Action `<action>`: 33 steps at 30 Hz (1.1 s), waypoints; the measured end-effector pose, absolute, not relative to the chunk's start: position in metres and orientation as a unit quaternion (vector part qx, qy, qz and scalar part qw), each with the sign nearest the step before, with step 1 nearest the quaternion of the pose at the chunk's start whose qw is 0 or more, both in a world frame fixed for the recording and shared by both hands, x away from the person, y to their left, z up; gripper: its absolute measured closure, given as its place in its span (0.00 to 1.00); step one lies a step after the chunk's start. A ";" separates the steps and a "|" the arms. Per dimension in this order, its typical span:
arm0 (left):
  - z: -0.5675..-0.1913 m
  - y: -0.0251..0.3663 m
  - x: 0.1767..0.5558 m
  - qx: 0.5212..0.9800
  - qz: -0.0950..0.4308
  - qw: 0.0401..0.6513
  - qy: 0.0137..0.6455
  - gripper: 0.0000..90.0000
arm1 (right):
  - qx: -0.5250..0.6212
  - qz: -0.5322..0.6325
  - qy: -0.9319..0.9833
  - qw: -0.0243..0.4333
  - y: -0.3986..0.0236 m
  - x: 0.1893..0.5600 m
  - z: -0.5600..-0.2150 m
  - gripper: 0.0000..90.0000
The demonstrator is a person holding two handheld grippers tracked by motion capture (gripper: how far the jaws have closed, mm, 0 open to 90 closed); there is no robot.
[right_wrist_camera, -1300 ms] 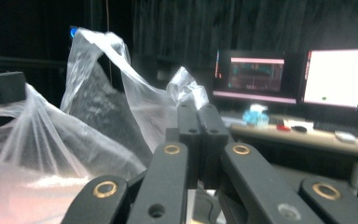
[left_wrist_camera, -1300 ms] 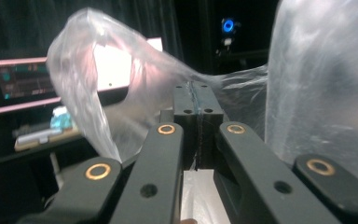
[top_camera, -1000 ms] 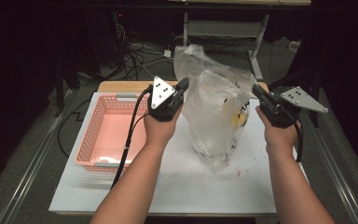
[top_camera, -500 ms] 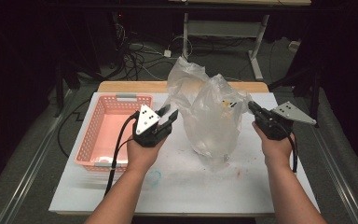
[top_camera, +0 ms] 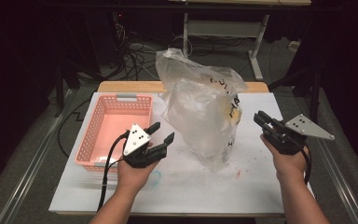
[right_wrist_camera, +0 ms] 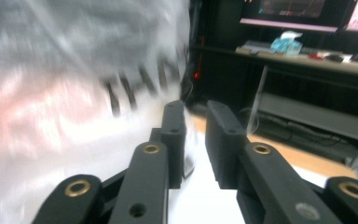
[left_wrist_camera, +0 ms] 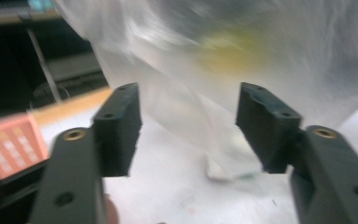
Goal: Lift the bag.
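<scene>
Yellow contents (top_camera: 233,113) blurred inside bag (top_camera: 200,116)

A white-topped table (top_camera: 261,191) with a wooden far edge stands on grey floor (top_camera: 28,140) in a dark room, tangled cables (top_camera: 135,60) at 11 o'clock, a metal desk frame (top_camera: 256,32) at 1 o'clock.
</scene>
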State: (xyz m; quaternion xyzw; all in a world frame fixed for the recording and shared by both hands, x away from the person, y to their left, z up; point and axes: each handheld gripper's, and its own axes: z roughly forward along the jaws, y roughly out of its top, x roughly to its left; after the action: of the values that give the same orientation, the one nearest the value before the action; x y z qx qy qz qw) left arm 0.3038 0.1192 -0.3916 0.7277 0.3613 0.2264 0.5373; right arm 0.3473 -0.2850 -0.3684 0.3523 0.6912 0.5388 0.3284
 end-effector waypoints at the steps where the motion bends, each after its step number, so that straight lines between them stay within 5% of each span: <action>1: -0.396 0.118 0.303 0.734 0.219 0.530 0.364 0.39 | 0.351 0.534 0.697 0.324 -0.285 0.346 -0.372 0.84; 7: -0.420 0.106 0.301 0.756 0.173 0.513 0.367 0.26 | 0.360 0.509 0.726 0.290 -0.282 0.339 -0.398 0.69; 15: -0.446 0.088 0.299 0.785 0.127 0.494 0.353 0.16 | 0.374 0.481 0.752 0.252 -0.280 0.336 -0.437 0.31; 24: -0.470 0.073 0.299 0.811 0.105 0.466 0.338 0.04 | 0.389 0.455 0.769 0.224 -0.286 0.332 -0.464 0.01; 33: -0.489 0.069 0.293 0.801 0.131 0.481 0.333 0.00 | 0.371 0.449 0.775 0.244 -0.282 0.328 -0.469 0.00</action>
State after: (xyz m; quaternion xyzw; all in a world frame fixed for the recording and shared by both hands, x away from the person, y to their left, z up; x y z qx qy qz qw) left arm 0.2933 0.0695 -0.4890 0.8008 0.3325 0.1312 0.4806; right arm 0.3276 -0.2822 -0.4686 0.3714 0.7751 0.4489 0.2444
